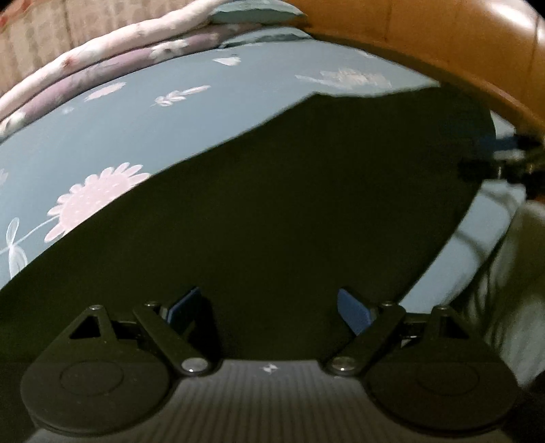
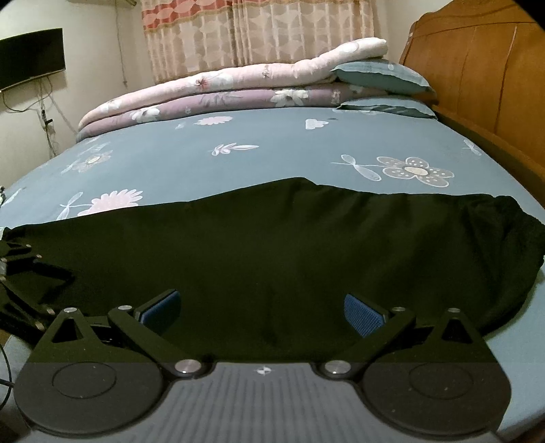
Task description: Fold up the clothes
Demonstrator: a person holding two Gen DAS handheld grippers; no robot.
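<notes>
I see my left gripper (image 1: 269, 308) spread wide over the flat black fabric garment (image 1: 289, 204), whose near edge it hides. The garment lies across the blue flowered bedsheet (image 2: 272, 150). My right gripper (image 2: 262, 311) is equally spread above it; its folds are too dark to read.

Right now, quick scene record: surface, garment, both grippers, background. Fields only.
surface: bed with blue floral sheet
garment: black garment, spread flat across the near part of the bed, not yet folded
left gripper: open, over the garment, holding nothing
right gripper: open, over the garment's near edge, holding nothing
background: folded quilts, two pillows, wooden headboard, curtain
</notes>
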